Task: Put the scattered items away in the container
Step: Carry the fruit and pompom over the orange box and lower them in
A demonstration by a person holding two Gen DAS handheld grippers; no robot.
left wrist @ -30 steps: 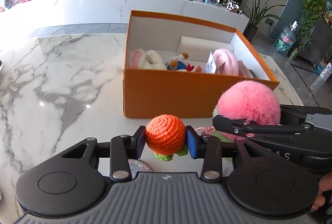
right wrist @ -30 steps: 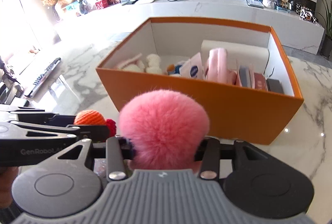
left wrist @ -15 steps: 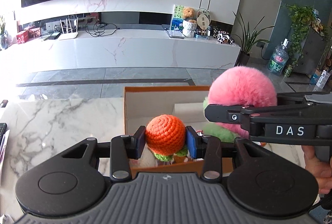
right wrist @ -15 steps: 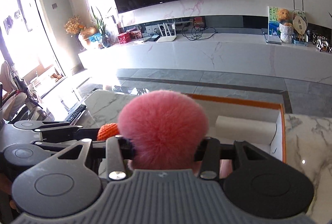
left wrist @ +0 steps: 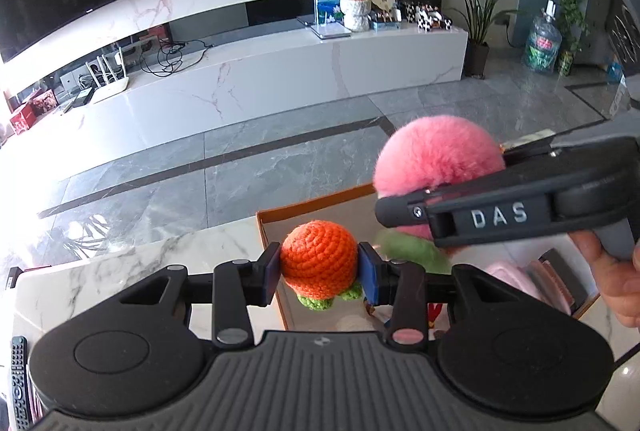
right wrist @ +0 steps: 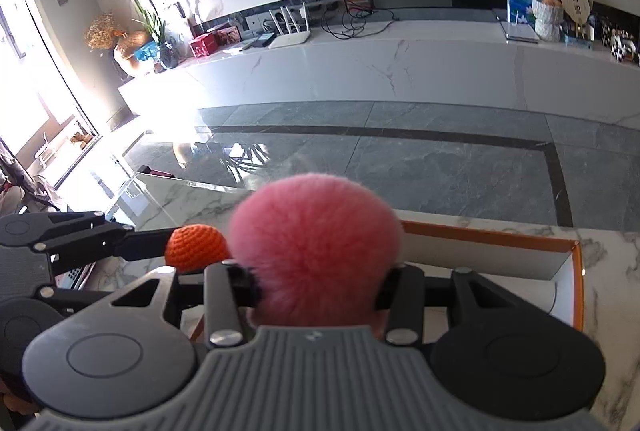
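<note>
**Fingers clenched on two soft toys above the orange box**

Fingers [left wrist: 274, 273] of your left gripper [left wrist: 319, 273] press their blue pads against both sides of the orange crocheted ball [left wrist: 319, 258]; its green crocheted base pokes out underneath. In the right wrist view the same ball [right wrist: 196, 248] shows at the tip of the left gripper [right wrist: 176, 245], just left of your other load.

Your right gripper [right wrist: 318, 289] grasps the pink pompom [right wrist: 316, 247], whose fur bulges over both fingers [right wrist: 394, 293] and hides the pads. From the left wrist view the pompom [left wrist: 438, 155] sits behind the black arm marked DAS, with a green fuzzy part below it, and your right hand [left wrist: 612, 271] wraps the handle at the frame's right edge.

Both toys hang over the orange box [left wrist: 264, 227], side by side and close together, neither one touching its floor. You can see the box's white inner wall, pink items and a few flat dark ones lying in it under the right gripper. In the right wrist view the box's orange rim [right wrist: 500, 233] runs behind the pompom, with a white block inside against the far wall.

The box stands on the marble counter [left wrist: 120, 267]. A remote control [left wrist: 18, 371] lies at the counter's left edge. Beyond the counter lie the grey tiled floor [left wrist: 280, 159], a long white TV bench and a dark screen on the wall.
</note>
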